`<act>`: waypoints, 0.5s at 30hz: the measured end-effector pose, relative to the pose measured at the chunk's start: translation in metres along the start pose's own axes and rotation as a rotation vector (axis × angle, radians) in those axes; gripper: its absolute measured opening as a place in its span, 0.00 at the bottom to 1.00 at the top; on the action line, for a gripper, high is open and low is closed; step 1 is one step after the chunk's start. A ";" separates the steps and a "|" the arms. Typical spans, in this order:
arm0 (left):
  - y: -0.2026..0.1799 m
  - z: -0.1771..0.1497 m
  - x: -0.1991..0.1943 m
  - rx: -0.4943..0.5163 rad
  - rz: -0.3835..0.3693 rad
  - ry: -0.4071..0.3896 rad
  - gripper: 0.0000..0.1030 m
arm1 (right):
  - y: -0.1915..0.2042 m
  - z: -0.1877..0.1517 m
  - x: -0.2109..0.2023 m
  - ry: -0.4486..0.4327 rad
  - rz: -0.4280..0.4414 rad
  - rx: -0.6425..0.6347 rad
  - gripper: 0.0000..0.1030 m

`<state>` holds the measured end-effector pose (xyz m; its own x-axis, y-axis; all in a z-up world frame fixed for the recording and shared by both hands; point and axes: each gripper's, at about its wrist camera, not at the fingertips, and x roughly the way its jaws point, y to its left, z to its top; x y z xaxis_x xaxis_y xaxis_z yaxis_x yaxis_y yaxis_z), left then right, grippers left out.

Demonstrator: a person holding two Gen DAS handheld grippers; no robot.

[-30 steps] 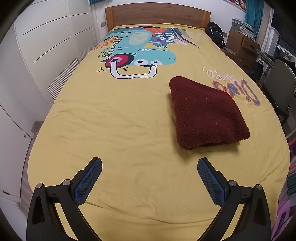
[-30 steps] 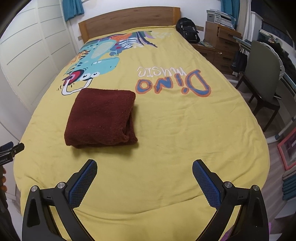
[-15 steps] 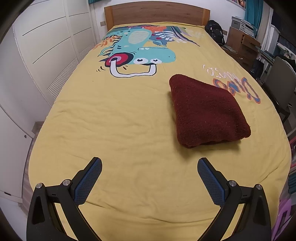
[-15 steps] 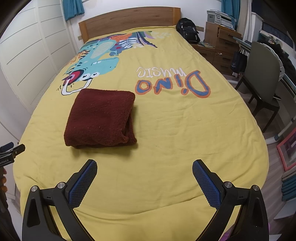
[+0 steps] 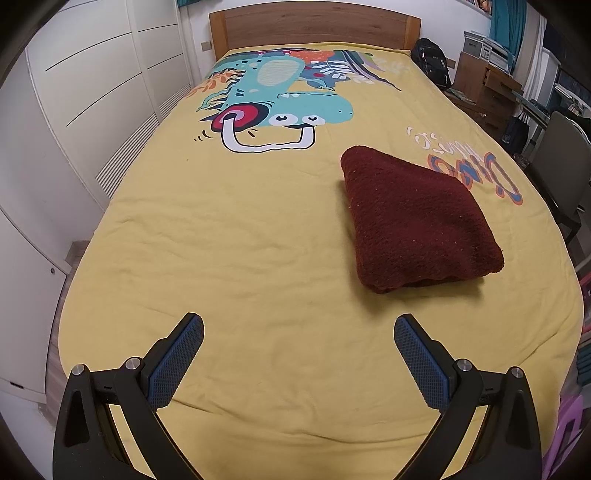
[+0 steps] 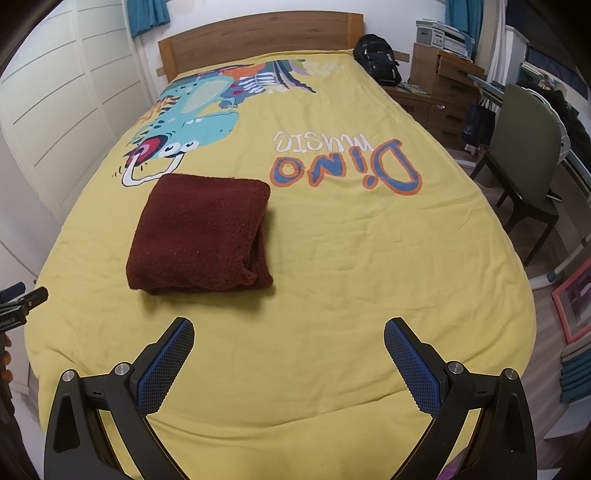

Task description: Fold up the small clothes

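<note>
A dark red fuzzy garment [image 5: 417,218] lies folded into a thick rectangle on the yellow bedspread [image 5: 240,240]. It also shows in the right wrist view [image 6: 201,232], left of centre. My left gripper [image 5: 298,328] is open and empty, held above the bed short of the garment and to its left. My right gripper [image 6: 289,332] is open and empty, held above the bed short of the garment and to its right. The left gripper's tip shows at the left edge of the right wrist view [image 6: 22,301].
The bedspread carries a dinosaur print [image 5: 280,107] and "Dino music" lettering [image 6: 343,162]. A wooden headboard [image 5: 314,22] stands at the far end. White wardrobe doors [image 5: 92,92] run along the left. A backpack [image 6: 378,64], wooden drawers [image 6: 447,85] and a chair [image 6: 524,158] stand at the right.
Both grippers stay open and empty. The left wrist view has drifted slightly, so the garment sits a little lower and closer. The right wrist view is nearly unchanged.
</note>
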<state>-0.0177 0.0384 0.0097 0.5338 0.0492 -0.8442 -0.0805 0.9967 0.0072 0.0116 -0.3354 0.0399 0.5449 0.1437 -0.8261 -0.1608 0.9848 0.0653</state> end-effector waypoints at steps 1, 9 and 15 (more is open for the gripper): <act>0.000 0.000 0.000 0.000 -0.001 0.000 0.99 | 0.000 0.000 0.000 0.000 0.000 -0.001 1.00; 0.001 -0.001 0.002 -0.002 -0.002 0.006 0.99 | -0.001 0.001 0.003 0.007 -0.001 0.002 1.00; 0.000 -0.001 0.004 -0.001 -0.011 0.016 0.99 | -0.004 0.001 0.008 0.016 -0.004 0.003 1.00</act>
<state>-0.0163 0.0385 0.0056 0.5215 0.0370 -0.8524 -0.0754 0.9972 -0.0028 0.0171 -0.3386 0.0338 0.5319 0.1380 -0.8355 -0.1565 0.9857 0.0632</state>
